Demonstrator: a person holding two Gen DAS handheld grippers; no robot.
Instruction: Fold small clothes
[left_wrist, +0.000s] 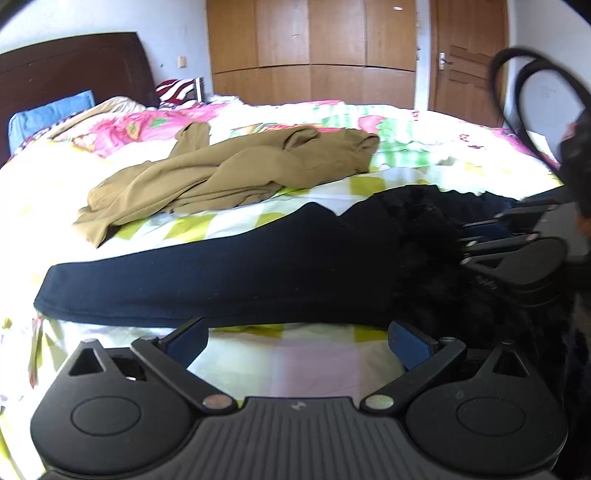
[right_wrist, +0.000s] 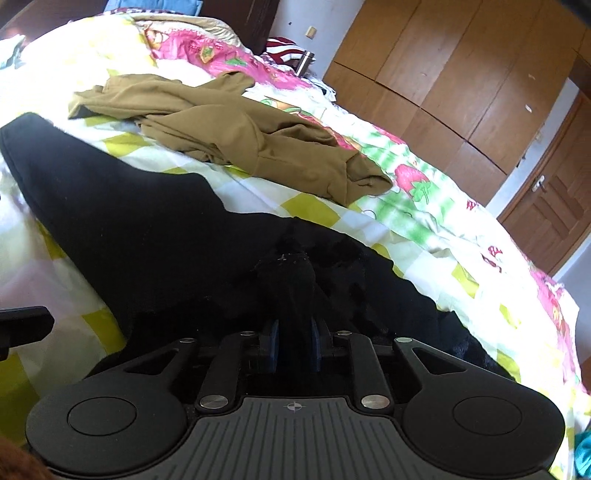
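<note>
A black garment (left_wrist: 258, 273) lies stretched across the near part of the bed; it also shows in the right wrist view (right_wrist: 147, 221). My left gripper (left_wrist: 297, 341) is open and empty, just in front of the garment's near edge. My right gripper (right_wrist: 294, 347) is shut on a bunched fold of the black garment at its fuzzy end; it also shows at the right of the left wrist view (left_wrist: 484, 236). A tan garment (left_wrist: 236, 173) lies crumpled farther back, also seen in the right wrist view (right_wrist: 236, 133).
The bed (left_wrist: 258, 369) has a floral and checked cover. A dark headboard (left_wrist: 70, 74) and a blue pillow (left_wrist: 48, 114) are at the back left. Wooden wardrobes (left_wrist: 314, 51) and a door (left_wrist: 469, 59) stand behind. Black cables (left_wrist: 517, 92) loop at the right.
</note>
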